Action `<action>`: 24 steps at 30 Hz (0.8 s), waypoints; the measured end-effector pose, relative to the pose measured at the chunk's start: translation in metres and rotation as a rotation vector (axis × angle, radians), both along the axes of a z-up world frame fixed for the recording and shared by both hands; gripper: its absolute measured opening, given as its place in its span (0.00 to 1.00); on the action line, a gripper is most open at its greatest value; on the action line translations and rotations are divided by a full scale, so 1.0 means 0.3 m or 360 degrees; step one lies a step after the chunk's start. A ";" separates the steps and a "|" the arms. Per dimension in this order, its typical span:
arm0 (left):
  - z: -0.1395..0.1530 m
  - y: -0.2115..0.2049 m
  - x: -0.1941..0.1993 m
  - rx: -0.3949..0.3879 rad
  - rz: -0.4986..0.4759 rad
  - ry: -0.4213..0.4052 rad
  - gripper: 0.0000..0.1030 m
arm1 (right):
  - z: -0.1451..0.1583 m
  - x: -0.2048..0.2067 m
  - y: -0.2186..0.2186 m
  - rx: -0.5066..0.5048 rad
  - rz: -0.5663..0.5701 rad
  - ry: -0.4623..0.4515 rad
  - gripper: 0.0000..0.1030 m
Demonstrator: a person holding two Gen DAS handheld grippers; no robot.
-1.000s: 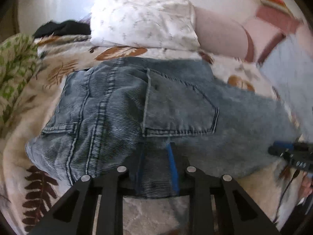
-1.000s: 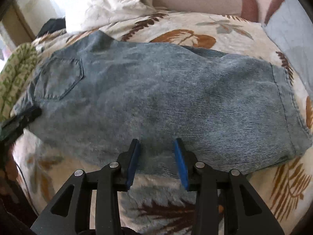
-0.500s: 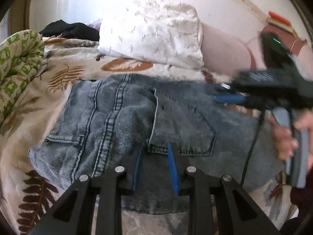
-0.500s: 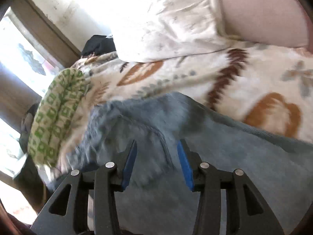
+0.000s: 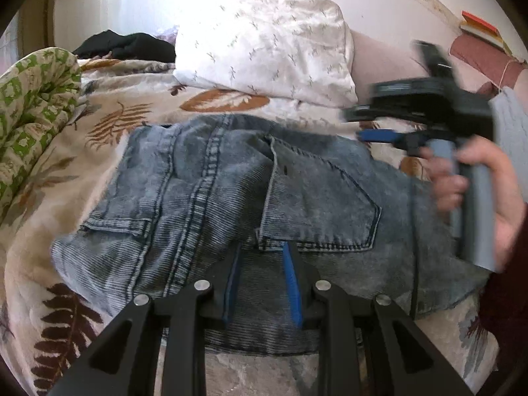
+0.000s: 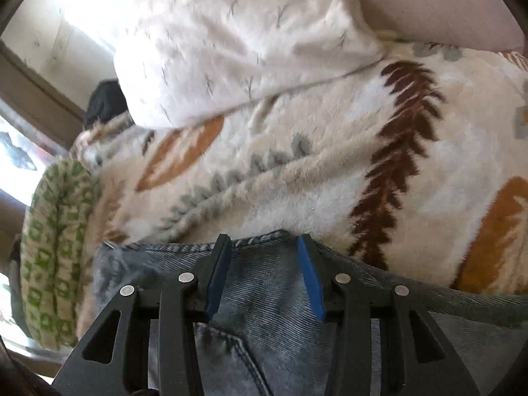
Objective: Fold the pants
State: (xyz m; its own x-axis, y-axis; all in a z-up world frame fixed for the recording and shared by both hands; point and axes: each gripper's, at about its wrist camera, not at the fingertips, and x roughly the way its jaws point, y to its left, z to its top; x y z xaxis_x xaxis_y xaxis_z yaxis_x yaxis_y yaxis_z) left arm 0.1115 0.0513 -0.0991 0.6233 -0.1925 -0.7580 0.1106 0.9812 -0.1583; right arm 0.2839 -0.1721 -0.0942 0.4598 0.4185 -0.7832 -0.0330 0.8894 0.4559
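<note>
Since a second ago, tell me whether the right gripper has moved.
Yes. The right gripper has swung from the jeans' near leg edge across to their far edge, toward the white pillow, its open jaws over the denim.

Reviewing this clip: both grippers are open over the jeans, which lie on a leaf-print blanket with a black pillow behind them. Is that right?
Not quite: the pillow is white with a small print, as the left wrist view shows. The rest holds: left gripper and right gripper are open over the jeans on the leaf-print blanket.
</note>
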 end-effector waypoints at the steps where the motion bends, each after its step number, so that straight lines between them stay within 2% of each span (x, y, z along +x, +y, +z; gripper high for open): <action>1: 0.003 0.003 -0.001 -0.0002 0.0006 -0.0005 0.27 | 0.034 -0.019 -0.019 0.0028 -0.0032 -0.0056 0.40; 5: 0.003 -0.001 -0.005 0.0008 0.0036 -0.0011 0.27 | 0.160 -0.150 -0.164 0.0118 -0.0129 -0.0166 0.42; 6: 0.000 -0.010 -0.007 0.0036 0.0039 -0.0012 0.27 | 0.177 -0.175 -0.187 0.0141 -0.0133 -0.0178 0.46; 10: -0.009 -0.038 -0.020 0.0147 0.0020 -0.0022 0.29 | 0.208 -0.212 -0.222 0.0127 -0.0098 -0.0142 0.48; 17: -0.017 -0.026 -0.009 0.0152 -0.0011 0.0004 0.31 | 0.100 -0.045 -0.130 0.0050 0.0072 0.0079 0.48; 22: -0.023 -0.030 -0.003 0.0164 -0.0025 0.0002 0.31 | 0.013 0.080 -0.129 0.0104 0.0203 0.0213 0.48; 24: -0.024 -0.031 -0.002 0.0167 -0.0026 0.0001 0.32 | -0.015 0.118 -0.126 0.0147 0.0316 0.0277 0.48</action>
